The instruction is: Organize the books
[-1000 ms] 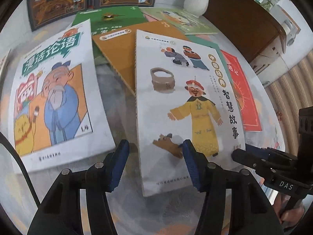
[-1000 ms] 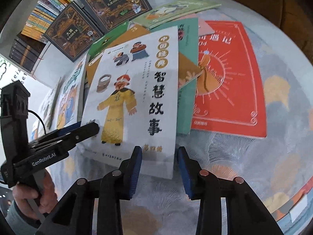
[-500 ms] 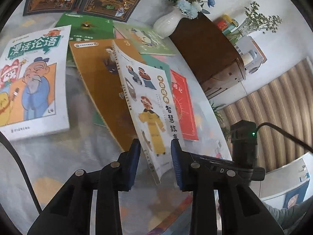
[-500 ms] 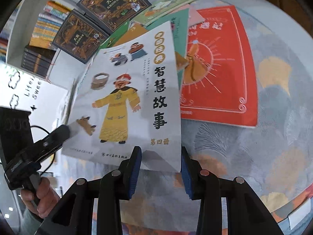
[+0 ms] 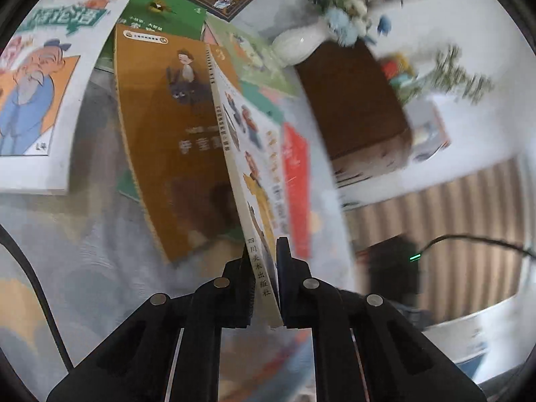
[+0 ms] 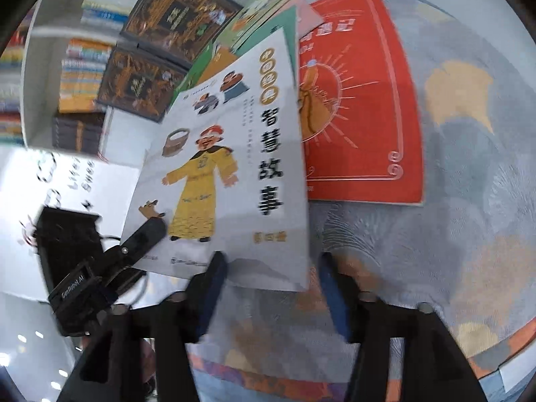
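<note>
Tabletop point(image 6: 469, 174) has a pale blue-grey cloth w/ orange leaf shapes, books spread over most of it. Far edge: white vase point(image 5: 298, 45) w/ blue flowers beside a dark wood cabinet point(image 5: 351, 100); striped beige curtain point(image 5: 452, 217) to the right. On the other side, a white shelf point(image 6: 83, 77) packed w/ book spines behind two dark ornate books point(image 6: 174, 13).

Left gripper point(image 5: 263, 261) is clamped on the bottom edge of the white storybook point(image 6: 234, 174), by its spine; book is lifted edge-on, tilted up off the brown book point(image 5: 167, 140). Right gripper point(image 6: 271, 288): jaws opening, pads either side of the storybook's lower edge, not pressing it. Red book point(image 6: 361, 100) lies flat toward the right edge, white cartoon-sage book point(image 5: 40, 83) toward the left edge.

Both views motion-blurred; small print unreadable. Green books point(image 5: 160, 6) mostly covered. Dark blurred object w/ green light at right of left view, can't tell what it is.
</note>
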A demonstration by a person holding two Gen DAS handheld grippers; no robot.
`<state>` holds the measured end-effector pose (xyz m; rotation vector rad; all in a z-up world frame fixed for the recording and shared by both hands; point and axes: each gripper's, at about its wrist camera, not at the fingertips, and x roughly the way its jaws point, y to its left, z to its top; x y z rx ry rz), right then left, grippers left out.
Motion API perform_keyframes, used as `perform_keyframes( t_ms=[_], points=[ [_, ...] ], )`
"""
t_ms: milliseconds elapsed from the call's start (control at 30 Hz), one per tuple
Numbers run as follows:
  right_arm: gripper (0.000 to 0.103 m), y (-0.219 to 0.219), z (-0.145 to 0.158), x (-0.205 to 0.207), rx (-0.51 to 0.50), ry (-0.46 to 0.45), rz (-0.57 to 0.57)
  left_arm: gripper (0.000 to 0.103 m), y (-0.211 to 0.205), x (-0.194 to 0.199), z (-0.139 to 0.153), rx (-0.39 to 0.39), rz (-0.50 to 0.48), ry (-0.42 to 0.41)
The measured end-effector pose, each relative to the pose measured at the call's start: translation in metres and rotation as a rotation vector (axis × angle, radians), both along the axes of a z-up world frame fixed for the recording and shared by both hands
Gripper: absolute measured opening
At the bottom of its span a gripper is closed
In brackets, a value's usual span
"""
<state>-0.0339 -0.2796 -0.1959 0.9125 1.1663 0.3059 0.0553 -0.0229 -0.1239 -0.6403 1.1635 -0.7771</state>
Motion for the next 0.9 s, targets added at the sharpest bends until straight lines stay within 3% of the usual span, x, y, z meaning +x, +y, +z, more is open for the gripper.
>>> perform_keyframes(
  t_ms=[233, 267, 300, 367, 467, 533, 633, 700, 900],
  points=[
    [0.075, -0.019, -0.022, 0.003, 0.280, 0.001, -0.073, 0.008, 0.004, -0.002, 0.008, -0.091, 0.007, 0.055],
    [0.071, -0.017, -0.022, 0.004, 0.300, -0.005, -0.071, 0.008, 0.006, -0.002, 0.007, -0.099, 0.010, 0.065],
    [0.057, -0.016, -0.021, 0.005, 0.326, -0.017, -0.070, 0.008, 0.007, -0.003, 0.007, -0.093, 0.012, 0.069],
    [0.040, -0.012, -0.018, 0.008, 0.342, -0.031, -0.060, 0.008, 0.007, -0.007, 0.007, -0.053, 0.006, 0.052],
    [0.032, -0.004, 0.000, 0.008, 0.217, -0.076, -0.004, 0.008, 0.006, -0.012, 0.012, 0.053, -0.001, -0.002],
    [0.028, 0.004, 0.016, 0.009, 0.103, -0.114, 0.054, 0.009, 0.000, -0.019, 0.020, 0.179, -0.021, -0.083],
    [0.027, 0.036, 0.050, 0.010, -0.198, -0.211, 0.214, 0.009, -0.010, -0.033, 0.033, 0.296, -0.042, -0.180],
    [0.027, 0.054, 0.062, 0.009, -0.316, -0.259, 0.296, 0.009, -0.014, -0.042, 0.040, 0.365, -0.043, -0.238],
    [0.027, 0.092, 0.090, -0.004, -0.510, -0.363, 0.482, 0.010, 0.006, -0.064, 0.056, 0.362, -0.003, -0.285]
  ],
)
